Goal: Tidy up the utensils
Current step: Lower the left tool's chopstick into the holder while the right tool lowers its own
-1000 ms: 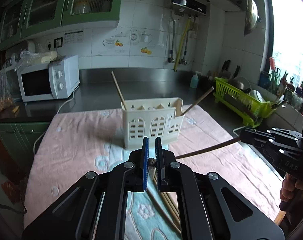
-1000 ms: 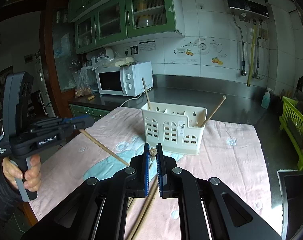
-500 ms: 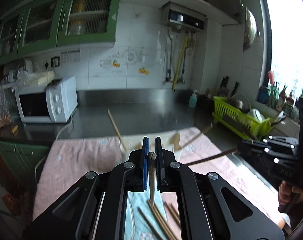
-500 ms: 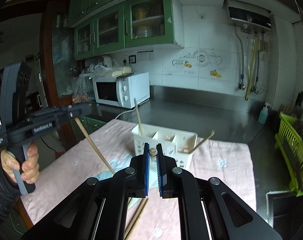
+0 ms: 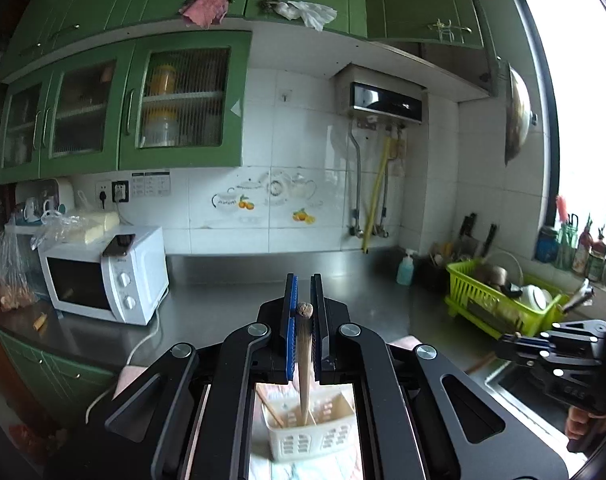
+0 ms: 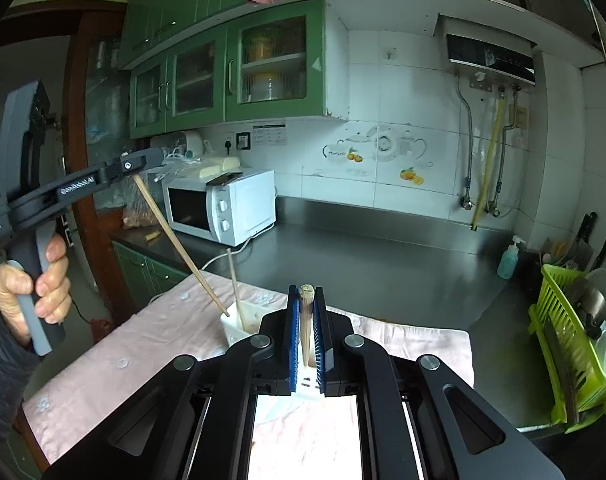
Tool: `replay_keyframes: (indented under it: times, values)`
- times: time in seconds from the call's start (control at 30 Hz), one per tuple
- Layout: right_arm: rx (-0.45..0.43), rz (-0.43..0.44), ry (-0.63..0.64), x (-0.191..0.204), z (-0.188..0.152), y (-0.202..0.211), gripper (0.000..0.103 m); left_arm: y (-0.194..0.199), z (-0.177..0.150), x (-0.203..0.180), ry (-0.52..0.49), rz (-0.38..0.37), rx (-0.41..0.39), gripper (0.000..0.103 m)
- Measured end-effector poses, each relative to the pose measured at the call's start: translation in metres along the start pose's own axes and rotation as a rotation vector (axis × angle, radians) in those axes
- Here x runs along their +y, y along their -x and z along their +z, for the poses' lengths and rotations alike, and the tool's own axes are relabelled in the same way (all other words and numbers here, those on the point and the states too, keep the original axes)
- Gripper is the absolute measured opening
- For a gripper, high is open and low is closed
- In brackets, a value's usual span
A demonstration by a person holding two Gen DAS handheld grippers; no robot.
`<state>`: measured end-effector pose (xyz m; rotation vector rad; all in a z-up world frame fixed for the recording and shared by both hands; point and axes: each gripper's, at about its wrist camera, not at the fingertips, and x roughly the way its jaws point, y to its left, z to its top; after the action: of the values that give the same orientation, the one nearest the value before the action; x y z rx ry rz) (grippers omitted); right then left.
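Pink patterned cloth (image 6: 151,344) over my dark steel counter. On it, the cream slotted plastic utensil caddy (image 5: 303,436), one chopstick already inside. My left gripper (image 5: 303,316) clamps a brown wooden chopstick (image 5: 304,364), tip lowered into the caddy. My right gripper (image 6: 305,312) clamps a second wooden chopstick (image 6: 305,332) upright above the caddy.

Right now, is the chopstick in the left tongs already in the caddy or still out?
In. The left tongs grip the chopstick near its top, and its tip dips inside a compartment of the white caddy.
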<state>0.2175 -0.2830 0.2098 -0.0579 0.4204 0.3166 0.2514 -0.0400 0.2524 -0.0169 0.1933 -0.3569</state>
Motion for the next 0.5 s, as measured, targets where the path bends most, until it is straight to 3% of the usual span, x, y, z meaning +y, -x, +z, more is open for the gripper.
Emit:
replay_keyframes:
  times: [0.23, 0.5]
  values:
    - [-0.001, -0.013, -0.014, -0.016, 0.009, -0.020, 0.007, -0.044, -0.010, 0.007, -0.009, 0.040, 0.053, 0.005]
    - [0.079, -0.032, -0.032, -0.026, -0.004, -0.065, 0.007, -0.073, -0.031, 0.028, 0.056, 0.063, 0.103, 0.005]
